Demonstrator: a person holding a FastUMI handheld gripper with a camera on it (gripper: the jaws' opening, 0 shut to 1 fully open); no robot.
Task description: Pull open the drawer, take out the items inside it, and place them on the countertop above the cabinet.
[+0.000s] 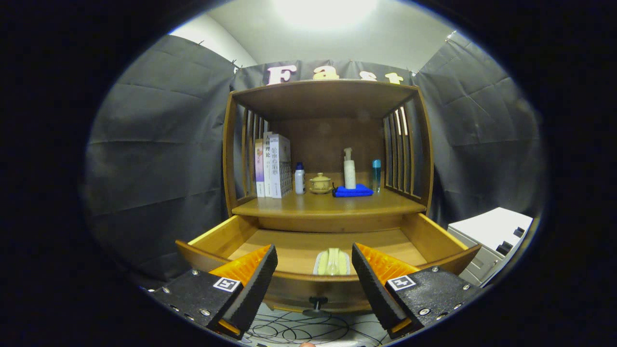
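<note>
Gripper (314,274) spread wide and empty above the pulled-open drawer (217,258); pale green packet (331,261) lying inside, just ahead between the fingers, long axis running near to far.

The gripper (314,277) camera looks level at the cabinet (328,144) front, near and slightly above the open drawer (308,250).

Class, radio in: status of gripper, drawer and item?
Gripper open, holding nothing. Wooden cabinet drawer pulled open. Pale green packet lies inside, ahead between fingers. Nothing blocking.
</note>
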